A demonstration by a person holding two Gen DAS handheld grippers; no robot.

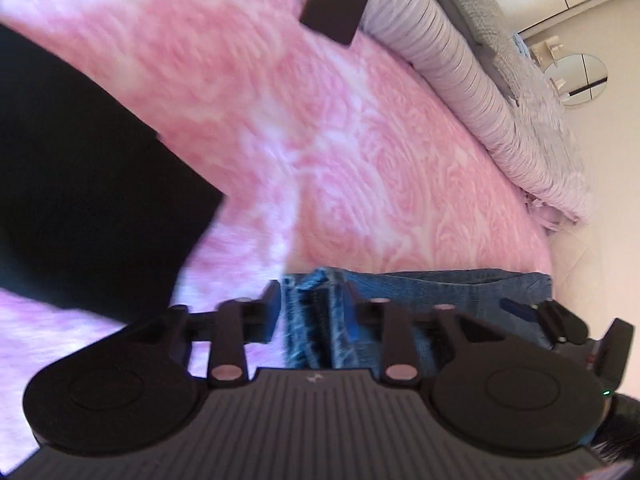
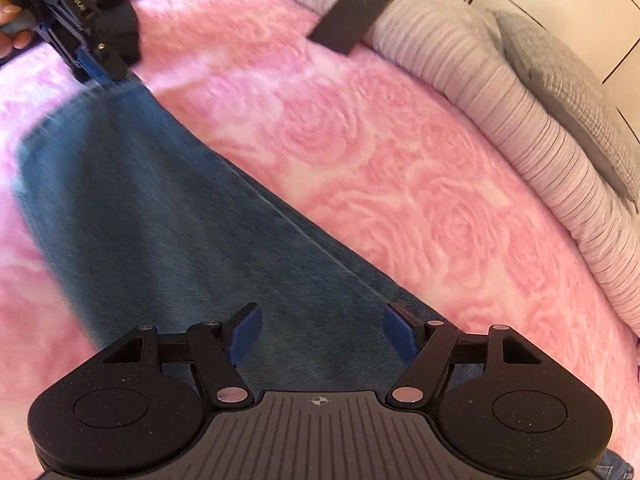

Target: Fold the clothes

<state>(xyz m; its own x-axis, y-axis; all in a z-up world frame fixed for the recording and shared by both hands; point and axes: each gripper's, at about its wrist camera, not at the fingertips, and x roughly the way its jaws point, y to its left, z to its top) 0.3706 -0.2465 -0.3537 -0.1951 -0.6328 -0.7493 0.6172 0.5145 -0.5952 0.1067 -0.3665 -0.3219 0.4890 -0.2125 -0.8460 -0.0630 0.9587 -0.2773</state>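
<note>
Blue jeans (image 2: pixel 160 220) lie flat on the pink rose blanket (image 2: pixel 400 180), running from the near edge to the far left. My right gripper (image 2: pixel 322 332) hovers wide open over the near part of the leg, holding nothing. My left gripper (image 2: pixel 100 76) is at the far end of the jeans. In the left wrist view a bunched denim edge (image 1: pixel 312 320) stands between the left gripper's (image 1: pixel 312 312) partly spread fingers, which do not visibly clamp it. The jeans (image 1: pixel 440 288) stretch right toward the right gripper (image 1: pixel 540 312).
A black garment (image 1: pixel 80 200) lies on the blanket beside the left gripper. A flat black rectangle (image 2: pixel 352 16) rests against a striped bolster (image 2: pixel 520 140) at the far edge, with a grey cushion (image 2: pixel 568 92) behind. A person's hand (image 2: pixel 8 20) holds the left gripper.
</note>
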